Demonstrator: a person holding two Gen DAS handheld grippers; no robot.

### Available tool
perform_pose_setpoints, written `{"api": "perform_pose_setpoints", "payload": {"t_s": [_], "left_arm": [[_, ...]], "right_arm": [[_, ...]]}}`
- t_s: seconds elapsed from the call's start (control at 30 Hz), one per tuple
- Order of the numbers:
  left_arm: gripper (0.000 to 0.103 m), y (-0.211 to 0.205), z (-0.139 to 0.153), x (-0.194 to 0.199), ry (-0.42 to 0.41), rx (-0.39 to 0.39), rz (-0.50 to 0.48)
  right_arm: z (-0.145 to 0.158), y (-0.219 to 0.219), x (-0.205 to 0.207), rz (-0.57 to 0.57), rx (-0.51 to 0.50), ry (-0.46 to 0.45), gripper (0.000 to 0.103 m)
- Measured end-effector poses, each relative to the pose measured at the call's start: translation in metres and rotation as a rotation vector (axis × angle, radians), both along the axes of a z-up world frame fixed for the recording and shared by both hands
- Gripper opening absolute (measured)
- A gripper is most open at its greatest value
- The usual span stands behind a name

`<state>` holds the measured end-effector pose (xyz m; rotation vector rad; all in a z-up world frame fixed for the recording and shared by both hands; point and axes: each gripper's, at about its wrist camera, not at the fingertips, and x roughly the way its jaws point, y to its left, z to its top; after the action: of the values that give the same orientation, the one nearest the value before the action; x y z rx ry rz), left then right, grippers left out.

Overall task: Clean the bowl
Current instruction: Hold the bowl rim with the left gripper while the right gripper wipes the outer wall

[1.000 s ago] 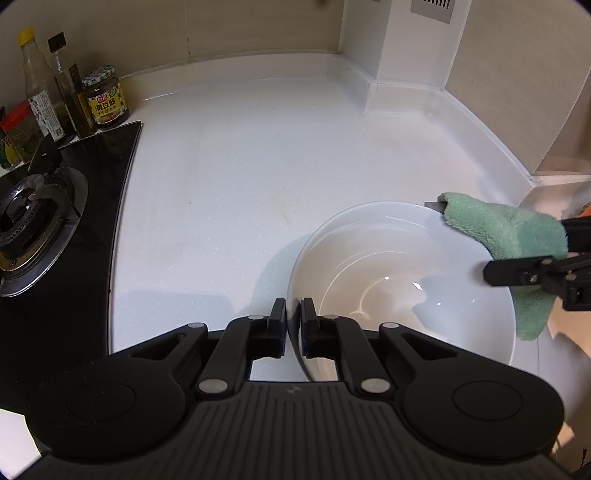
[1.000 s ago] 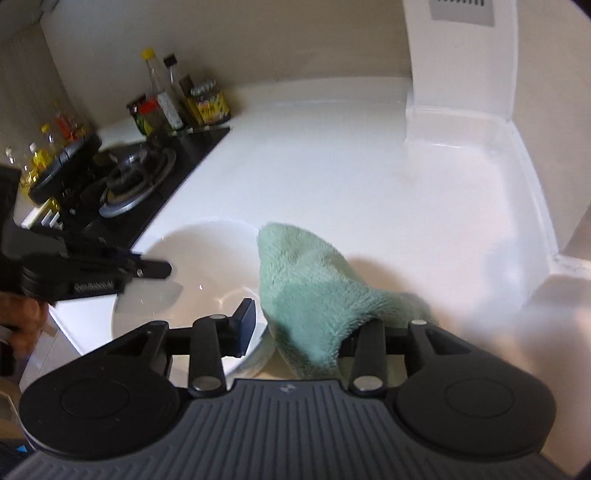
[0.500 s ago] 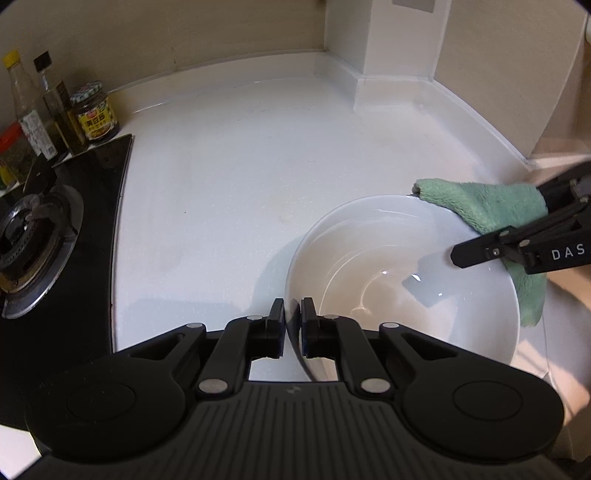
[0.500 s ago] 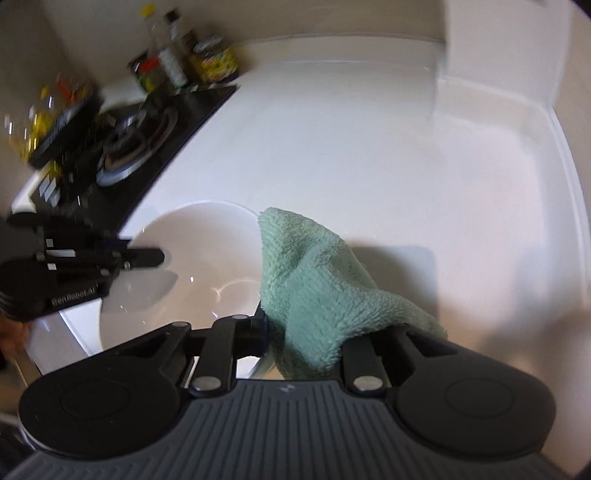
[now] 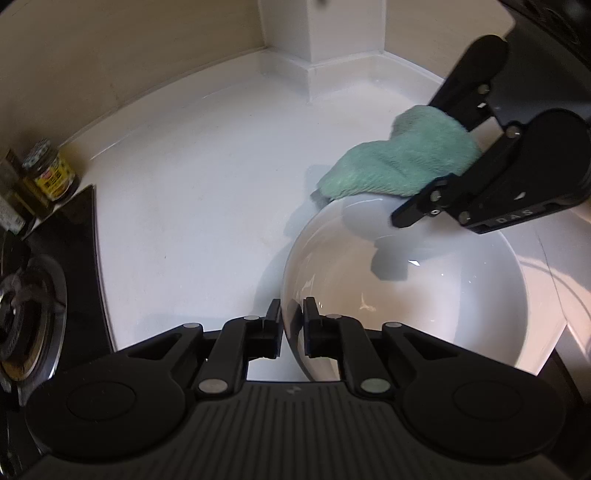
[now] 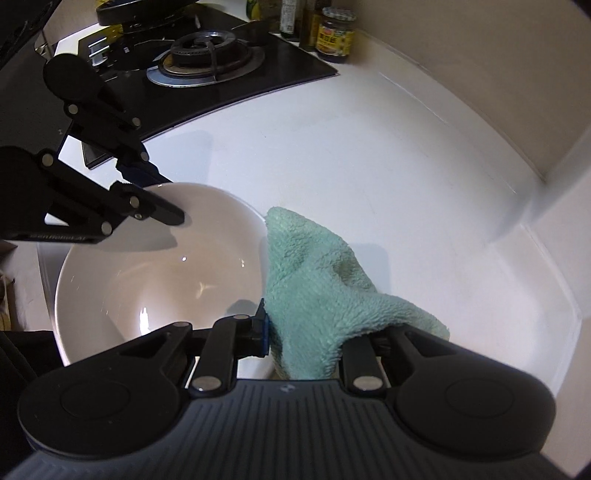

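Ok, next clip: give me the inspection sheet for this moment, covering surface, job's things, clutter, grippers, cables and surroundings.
Surface: white countertop, faint marks, otherwise bare around the work.
Job's things: white bowl, glossy inside, no residue seen; green cloth draped at the bowl's rim.
Clutter: yellow-labelled jar and bottles beside the hob.
Grippers: left gripper shut on the bowl's rim, one finger inside, one outside; right gripper shut on the green cloth.
Cables: nothing seen.
Surroundings: black gas hob with burner, beige wall, white corner column.
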<state>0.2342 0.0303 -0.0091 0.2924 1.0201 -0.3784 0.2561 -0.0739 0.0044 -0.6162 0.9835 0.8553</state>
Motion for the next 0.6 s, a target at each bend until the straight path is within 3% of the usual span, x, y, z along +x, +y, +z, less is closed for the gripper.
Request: {"api": "perform_pose_setpoints", "payload": {"t_s": [0.13, 0.3, 0.47, 0.6], "left_arm": [[0.009, 0.004, 0.001, -0.003, 0.021, -0.046, 0.103], [0.012, 0.018, 0.001, -0.025, 0.09, -0.152, 0.302], [0.012, 0.016, -0.003, -0.027, 0.101, -0.14, 0.272], [0.008, 0.009, -0.002, -0.015, 0.092, -0.061, 0.171]], "right_arm": [[-0.001, -0.002, 0.006, -0.053, 0.022, 0.02, 0.014], [-0.004, -0.016, 0.006, -0.147, 0.089, 0.044, 0.013], [-0.006, -0.031, -0.002, -0.219, 0.128, 0.081, 0.012], [-0.005, -0.038, -0.014, -0.195, 0.109, 0.11, 0.012]]}}
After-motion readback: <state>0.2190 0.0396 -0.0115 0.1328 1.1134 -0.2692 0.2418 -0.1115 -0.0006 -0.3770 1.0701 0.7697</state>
